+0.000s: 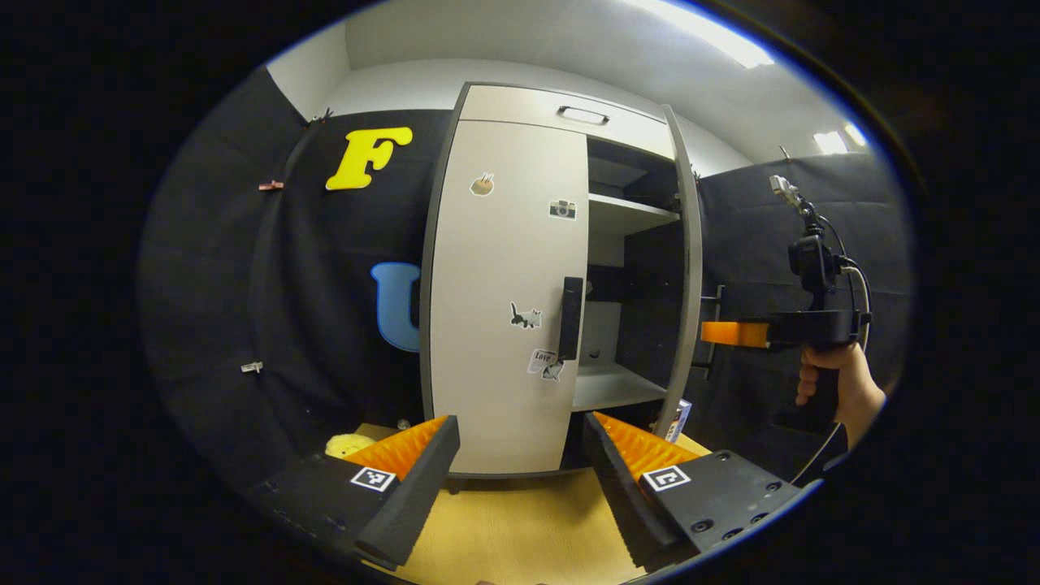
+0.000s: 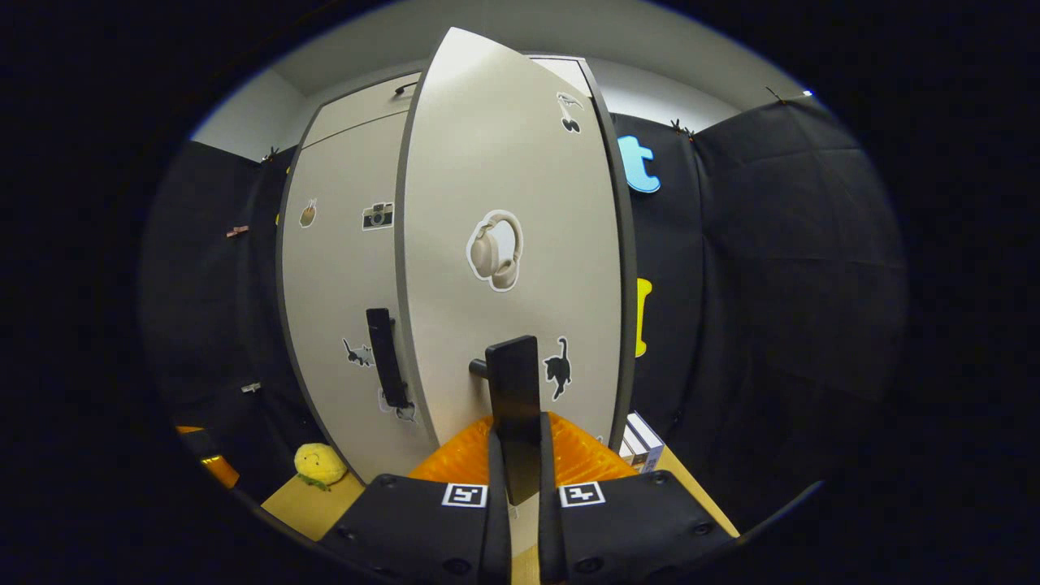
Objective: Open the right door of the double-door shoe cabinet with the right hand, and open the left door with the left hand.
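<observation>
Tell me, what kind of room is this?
Probably a test booth, not a real home: black cloth walls hang around a lone shoe cabinet with stickers, which stands on a wooden tabletop under ceiling lights.

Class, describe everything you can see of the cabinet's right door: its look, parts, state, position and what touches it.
The right door is a tall, pale, smooth panel with a dark edge, swung partly open; in the left gripper view it stands edge-on, baring shelves. It carries a headphones sticker, a black cat sticker and a small sticker near the top. The right gripper is shut on its dark vertical bar handle.
</observation>
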Demonstrator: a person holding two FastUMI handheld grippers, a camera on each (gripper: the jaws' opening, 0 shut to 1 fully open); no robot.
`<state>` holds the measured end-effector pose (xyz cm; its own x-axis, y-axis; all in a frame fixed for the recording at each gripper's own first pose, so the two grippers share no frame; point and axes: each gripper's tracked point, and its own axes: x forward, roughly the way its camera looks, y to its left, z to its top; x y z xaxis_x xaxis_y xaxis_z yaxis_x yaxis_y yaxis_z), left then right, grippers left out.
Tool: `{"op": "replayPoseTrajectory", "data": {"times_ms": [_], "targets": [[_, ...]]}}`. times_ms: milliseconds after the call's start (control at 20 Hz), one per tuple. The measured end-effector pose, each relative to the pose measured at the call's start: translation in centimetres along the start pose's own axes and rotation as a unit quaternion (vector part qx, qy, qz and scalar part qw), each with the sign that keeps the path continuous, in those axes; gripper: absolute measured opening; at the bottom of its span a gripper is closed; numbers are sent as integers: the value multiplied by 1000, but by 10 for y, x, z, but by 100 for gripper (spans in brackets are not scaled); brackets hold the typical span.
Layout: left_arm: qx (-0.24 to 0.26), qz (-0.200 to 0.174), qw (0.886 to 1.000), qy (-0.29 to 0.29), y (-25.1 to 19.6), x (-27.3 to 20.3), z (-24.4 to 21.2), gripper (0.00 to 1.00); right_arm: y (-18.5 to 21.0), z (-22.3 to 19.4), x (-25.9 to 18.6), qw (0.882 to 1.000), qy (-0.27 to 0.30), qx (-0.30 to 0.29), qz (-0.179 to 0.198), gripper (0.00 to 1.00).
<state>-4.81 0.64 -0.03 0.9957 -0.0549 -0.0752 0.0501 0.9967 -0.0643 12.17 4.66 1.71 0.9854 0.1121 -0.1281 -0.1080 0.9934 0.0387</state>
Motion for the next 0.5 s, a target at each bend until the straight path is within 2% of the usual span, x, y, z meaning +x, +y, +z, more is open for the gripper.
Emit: {"op": "replayPoseTrajectory", "data": {"times_ms": [350,500], "targets": [[-21,25,999,13,-54,6,-5,94,-42,4,-16,1000,8,-9,13,16],[-32,28,999,13,-85,6,-1,95,-71,7,-17,1000,1,-28,-1,12]]}}
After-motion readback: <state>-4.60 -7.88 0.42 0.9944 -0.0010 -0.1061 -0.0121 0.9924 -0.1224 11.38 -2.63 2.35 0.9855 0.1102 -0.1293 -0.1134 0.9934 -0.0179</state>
